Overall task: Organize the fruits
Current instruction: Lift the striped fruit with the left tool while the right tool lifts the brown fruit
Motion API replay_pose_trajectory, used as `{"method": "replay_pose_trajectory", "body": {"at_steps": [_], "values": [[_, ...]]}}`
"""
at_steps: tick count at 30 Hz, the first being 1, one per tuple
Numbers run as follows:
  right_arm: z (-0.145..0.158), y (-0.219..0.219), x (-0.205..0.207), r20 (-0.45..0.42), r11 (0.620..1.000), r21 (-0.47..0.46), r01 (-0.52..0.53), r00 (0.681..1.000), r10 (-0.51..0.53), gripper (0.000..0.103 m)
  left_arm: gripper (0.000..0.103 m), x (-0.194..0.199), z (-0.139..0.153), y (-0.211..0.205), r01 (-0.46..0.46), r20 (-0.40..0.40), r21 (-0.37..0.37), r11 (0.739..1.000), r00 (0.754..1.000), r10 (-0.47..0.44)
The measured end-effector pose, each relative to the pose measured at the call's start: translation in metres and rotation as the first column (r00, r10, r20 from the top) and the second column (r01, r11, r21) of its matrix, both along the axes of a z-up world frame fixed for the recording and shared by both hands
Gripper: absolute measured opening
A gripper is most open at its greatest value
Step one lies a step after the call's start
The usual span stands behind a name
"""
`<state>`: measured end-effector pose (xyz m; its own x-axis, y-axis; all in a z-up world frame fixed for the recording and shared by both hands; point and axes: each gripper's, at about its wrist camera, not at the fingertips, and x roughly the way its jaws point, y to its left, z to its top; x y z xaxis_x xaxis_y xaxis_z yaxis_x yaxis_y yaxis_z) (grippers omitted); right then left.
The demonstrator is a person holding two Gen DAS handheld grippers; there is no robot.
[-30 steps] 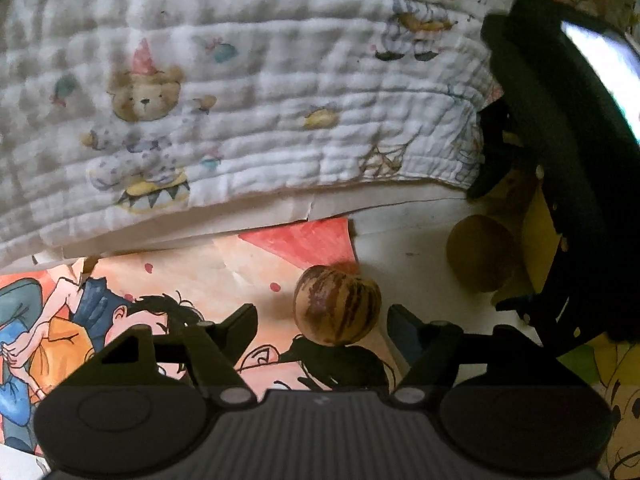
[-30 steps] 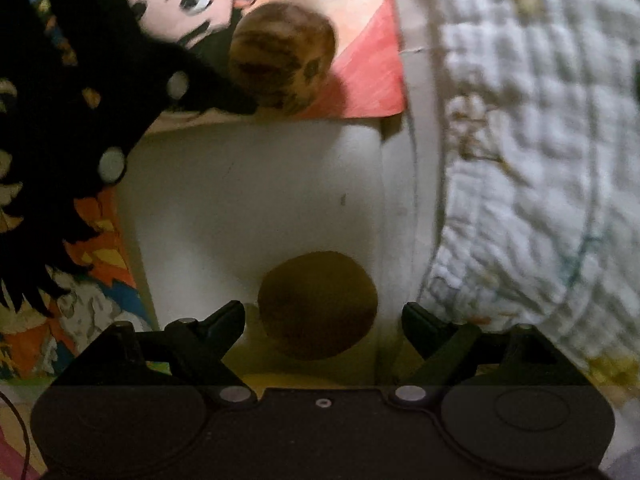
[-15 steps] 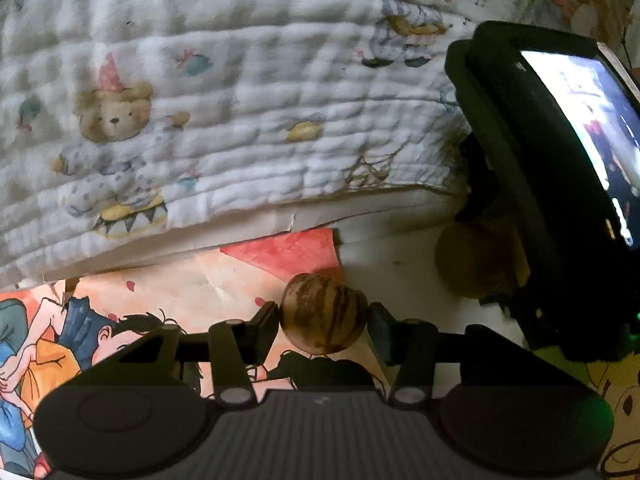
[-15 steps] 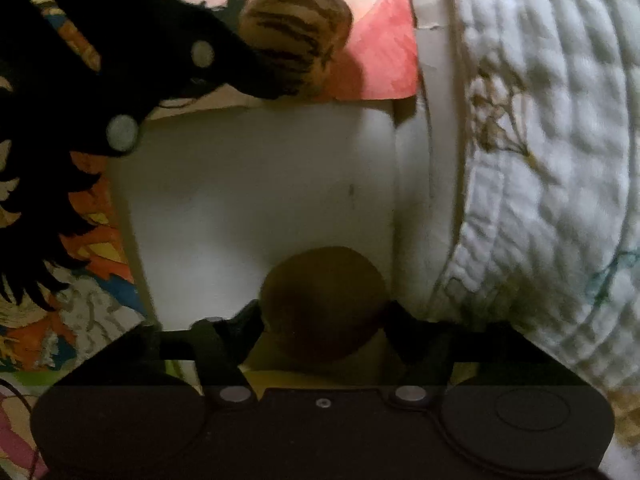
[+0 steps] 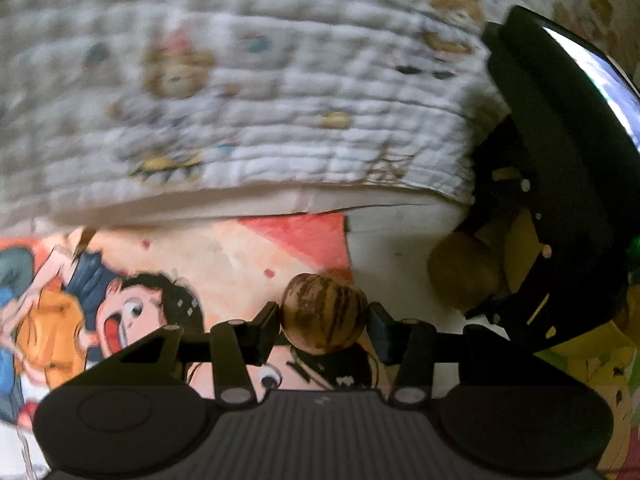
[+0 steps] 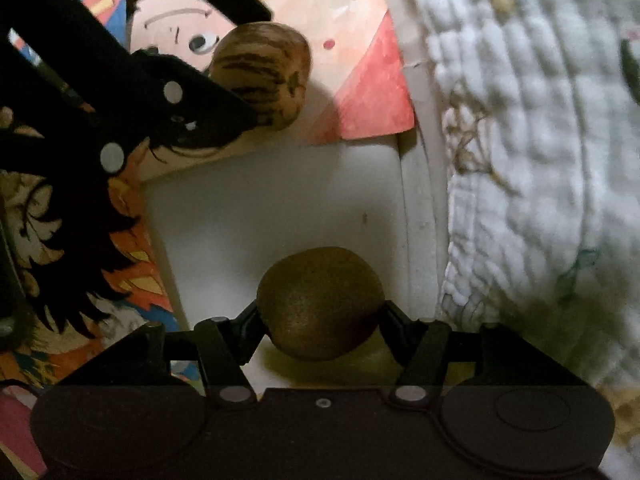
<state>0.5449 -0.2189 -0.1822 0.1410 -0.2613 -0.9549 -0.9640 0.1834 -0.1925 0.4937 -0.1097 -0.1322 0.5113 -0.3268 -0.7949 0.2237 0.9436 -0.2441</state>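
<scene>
Brown, fuzzy and round, the kiwi (image 6: 320, 302) sits pinched in the right gripper (image 6: 320, 320) over the white surface (image 6: 280, 216), beside the quilted blanket (image 6: 540, 160). The left gripper (image 5: 323, 322) has just closed on the striped fruit (image 5: 323, 312) above the cartoon paper (image 5: 248, 256). Both grips catch only the curved sides, so either fruit could squirt out or roll if lifted fast, and a harder squeeze might bruise them.

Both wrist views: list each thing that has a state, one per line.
Left claw: shut on the striped fruit.
Right claw: shut on the kiwi.
Striped fruit: gripped on the cartoon poster.
Kiwi: gripped over the white surface.
Quilted blanket: spread, edge overhanging.
</scene>
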Motion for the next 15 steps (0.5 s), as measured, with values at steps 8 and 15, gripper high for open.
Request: {"method": "replay_pose_trajectory", "body": {"at_steps": [8,15], "values": [[0.016,0.019,-0.002,-0.010,0.999,0.048,0.013,1.000,-0.013,0.063,0.051,-0.015,0.006,0.018,-0.034,-0.012,-0.021,0.999,0.999,0.034],[0.032,0.048,-0.009,-0.011,0.998,0.070,-0.006,1.000,0.007,0.063,0.051,-0.026,0.008,0.022,-0.044,-0.021,-0.030,0.999,0.999,0.043]]}}
